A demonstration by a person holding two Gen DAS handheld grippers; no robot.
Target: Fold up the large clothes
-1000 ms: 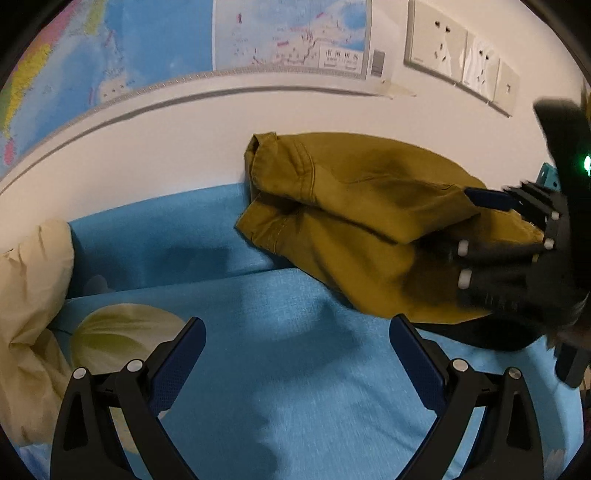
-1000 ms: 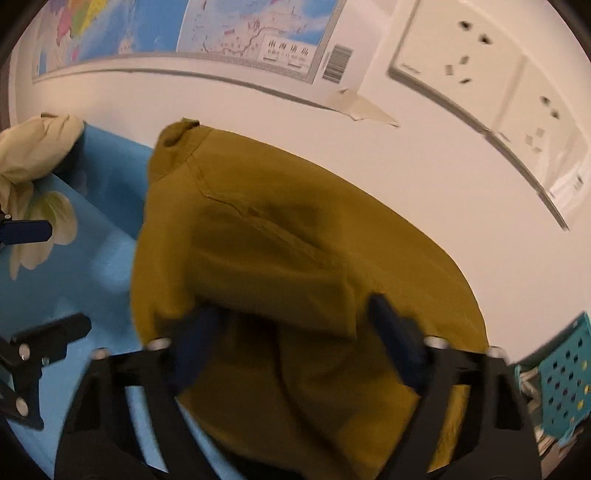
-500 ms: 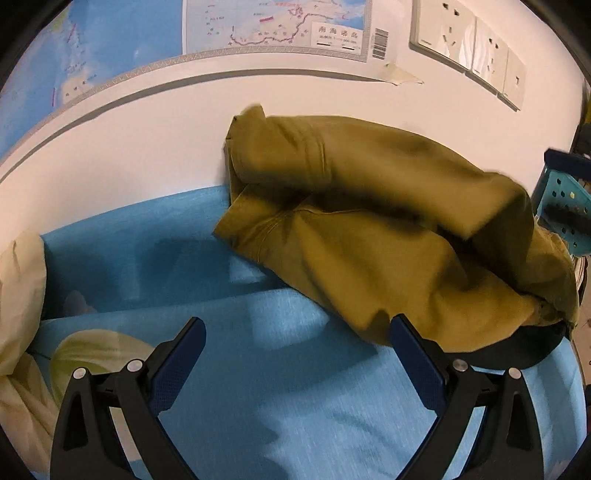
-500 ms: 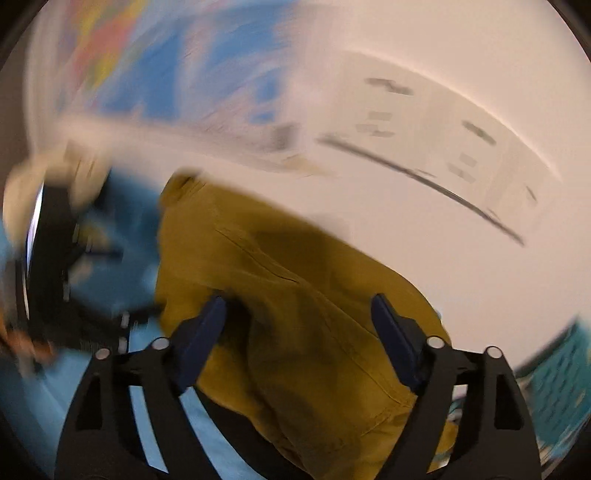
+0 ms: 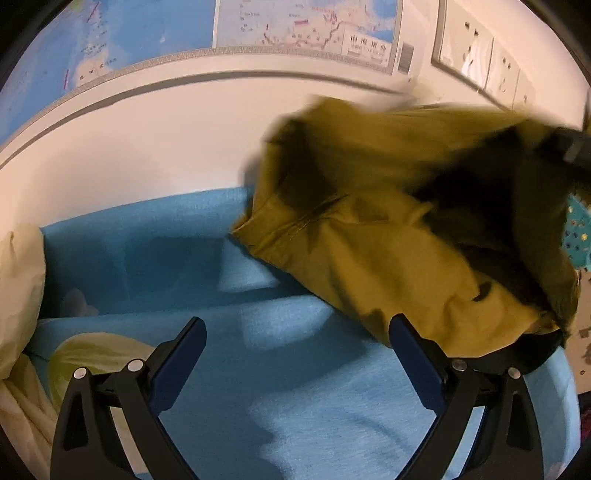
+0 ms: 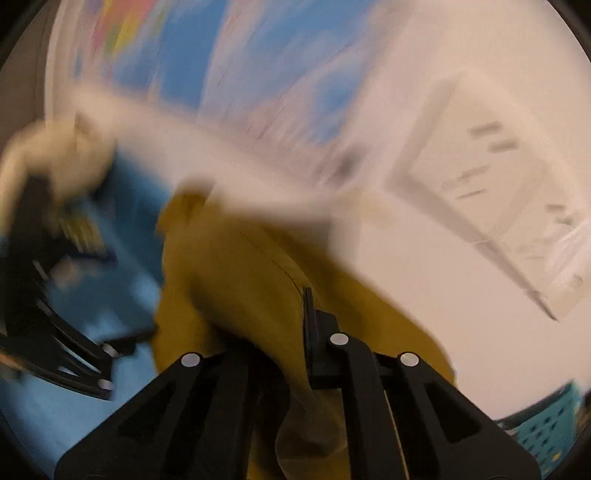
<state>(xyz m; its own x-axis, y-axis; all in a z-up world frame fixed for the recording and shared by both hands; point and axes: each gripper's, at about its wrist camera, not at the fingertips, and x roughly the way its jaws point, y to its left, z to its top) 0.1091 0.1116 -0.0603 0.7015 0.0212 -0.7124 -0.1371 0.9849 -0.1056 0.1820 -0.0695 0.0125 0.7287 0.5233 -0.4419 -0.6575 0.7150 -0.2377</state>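
The big mustard-yellow jacket (image 5: pixel 388 236) lies in a heap on the blue bed sheet (image 5: pixel 280 398), pushed up against the white wall (image 5: pixel 147 147). It sits on the right side of what my left claw sees. Its top part is lifted up and looks blurry there. A dark lining shows inside it, and a black edge peeks out under its lower right corner.

My right claw (image 6: pixel 306 317) is pinched together on a fold of the jacket (image 6: pixel 236 280). The yellow cloth bunches up around the tips of my right claw and hangs down from it. The picture from this claw is very blurry.

My left claw (image 5: pixel 295 354) is wide apart and holds nothing. It hangs over the blue sheet. Its right finger is just beside the low edge of the jacket, but I cannot tell if it touches.

On the left side of the bed lies a cream-colored cloth (image 5: pixel 18 295). A pale yellow flower print (image 5: pixel 92 350) is on the sheet near it.

Up on the wall hangs a map (image 5: pixel 147 33) with lots of blue. To its right are white wall sockets (image 5: pixel 476 55). A teal basket with holes (image 6: pixel 546 424) sits at the far right, past the jacket.
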